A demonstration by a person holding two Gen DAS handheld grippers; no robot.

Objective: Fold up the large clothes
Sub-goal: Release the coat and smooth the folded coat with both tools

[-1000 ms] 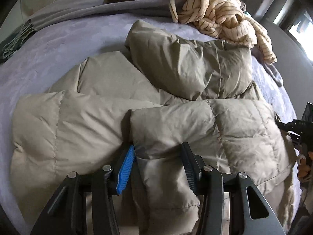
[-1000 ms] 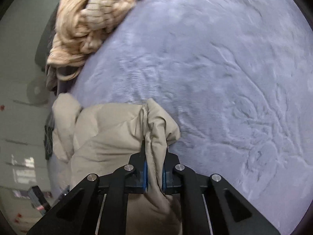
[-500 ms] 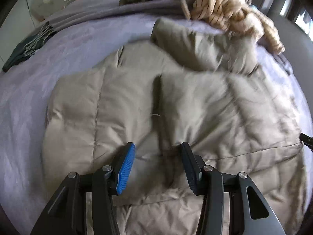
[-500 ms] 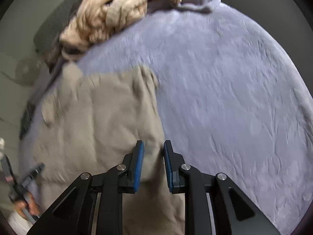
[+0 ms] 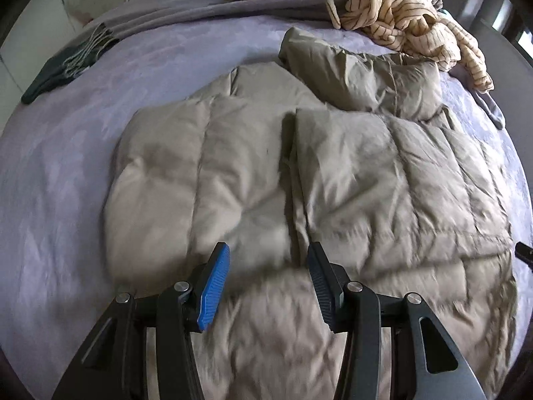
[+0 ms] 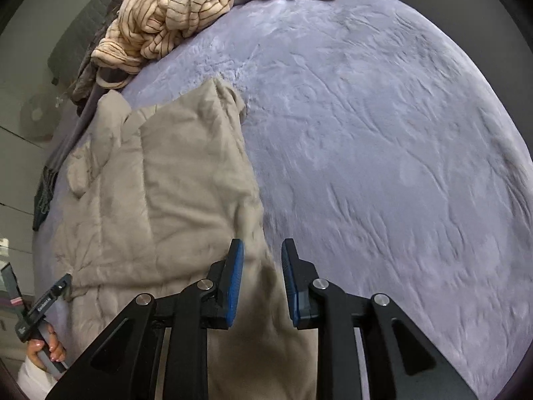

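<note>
Nearest us, our left gripper (image 5: 268, 263) hangs with its jaws wide apart above the lower part of the puffy jacket (image 5: 299, 173), holding nothing. Our right gripper (image 6: 261, 260) hovers over the jacket's right edge, jaws parted with only a narrow gap and nothing between them.

The jacket lies across the bed (image 6: 383, 133), both front panels folded inward and meeting at a dark seam. We judge the padding springy: the panels may puff open again, and the slick shell could slide when we lift the hem.

It is quilted, beige and crinkled; the bed cover is a soft, lilac fleece. Farther off lies a sleeve (image 5: 363, 73), then a striped cream sweater (image 5: 409, 23) in a heap.
</note>
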